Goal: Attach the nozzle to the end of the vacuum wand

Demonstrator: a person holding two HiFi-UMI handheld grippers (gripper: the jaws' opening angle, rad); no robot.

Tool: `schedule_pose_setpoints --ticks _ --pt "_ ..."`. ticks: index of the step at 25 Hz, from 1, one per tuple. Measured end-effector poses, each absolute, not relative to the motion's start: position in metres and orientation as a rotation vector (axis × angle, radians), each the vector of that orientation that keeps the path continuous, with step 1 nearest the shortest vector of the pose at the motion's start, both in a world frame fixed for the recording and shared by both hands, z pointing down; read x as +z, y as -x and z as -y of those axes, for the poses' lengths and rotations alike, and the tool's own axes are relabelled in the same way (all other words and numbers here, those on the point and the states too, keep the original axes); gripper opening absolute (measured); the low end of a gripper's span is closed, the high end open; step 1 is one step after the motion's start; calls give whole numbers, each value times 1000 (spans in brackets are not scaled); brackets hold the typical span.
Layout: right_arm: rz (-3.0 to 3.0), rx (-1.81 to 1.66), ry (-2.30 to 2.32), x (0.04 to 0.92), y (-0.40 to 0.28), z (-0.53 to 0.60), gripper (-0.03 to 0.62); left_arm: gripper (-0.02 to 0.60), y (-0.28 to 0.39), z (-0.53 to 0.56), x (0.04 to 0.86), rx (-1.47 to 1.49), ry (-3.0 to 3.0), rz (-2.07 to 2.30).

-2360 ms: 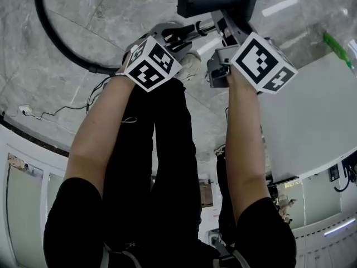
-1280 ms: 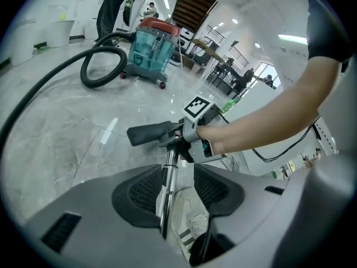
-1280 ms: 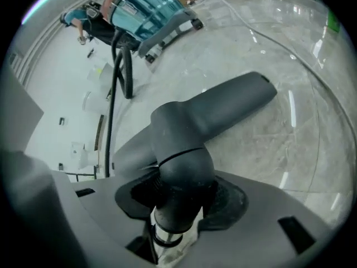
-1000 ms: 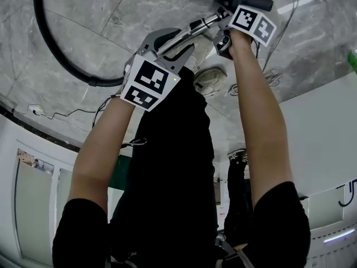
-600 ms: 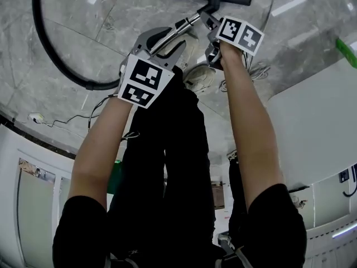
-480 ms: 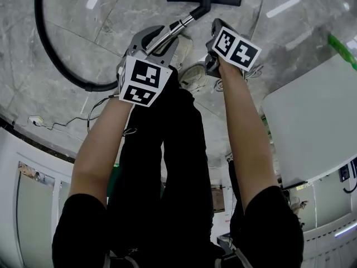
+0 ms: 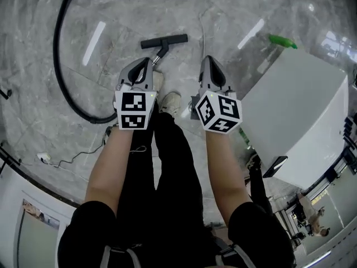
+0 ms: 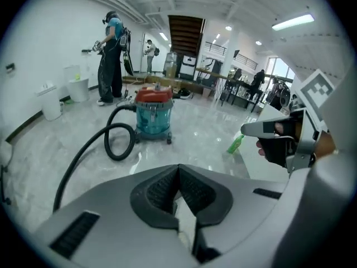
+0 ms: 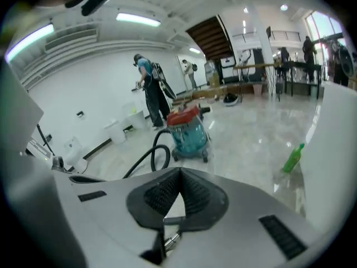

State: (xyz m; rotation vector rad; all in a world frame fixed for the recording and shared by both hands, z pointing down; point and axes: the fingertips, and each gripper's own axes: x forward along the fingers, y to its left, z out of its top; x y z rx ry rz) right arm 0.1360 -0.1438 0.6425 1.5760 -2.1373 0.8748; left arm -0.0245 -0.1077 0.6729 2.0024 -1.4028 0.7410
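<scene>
While you hold both grippers up off the floor, the black T-shaped floor nozzle [image 7: 163, 40] lies flat on the grey marble floor [image 7: 223, 15], just beyond your pale shoes [image 7: 170, 100]. It looks seated on the far end of the silver metal wand [image 7: 159, 56]. The wand's near end is hidden behind your left gripper [image 7: 144, 61].

Left gripper: jaws clenched together, nothing between them, well apart from the wand. Right gripper [image 7: 207, 59]: same, pads pressed tight and empty, level with the left, to the right of the nozzle.

A black ribbed hose [image 7: 58, 66] loops away on the left. It runs to the teal canister vacuum with a red lid [image 8: 153, 113], far across the floor. A green plastic bottle [image 7: 283, 40] lies far right, by the corner of the white table [image 7: 301, 116].
</scene>
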Motion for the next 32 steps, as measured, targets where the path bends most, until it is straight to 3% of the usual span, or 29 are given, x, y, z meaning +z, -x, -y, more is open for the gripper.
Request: schedule_pose_setpoints --ticks 8,17,24,32 --pt "2271 478 -1813 341 -211 153 14 9 -36 136 403 641 -2166 1503" --pt "2345 436 -2092 109 -288 91 14 9 -87 92 159 591 -2389 1496" --pt "2456 278 -2174 -9 -284 58 14 9 -86 90 41 468 -2533 1555" --pt "2517 79 -2208 -78 -266 64 14 9 -98 99 -23 388 -2675 1540"
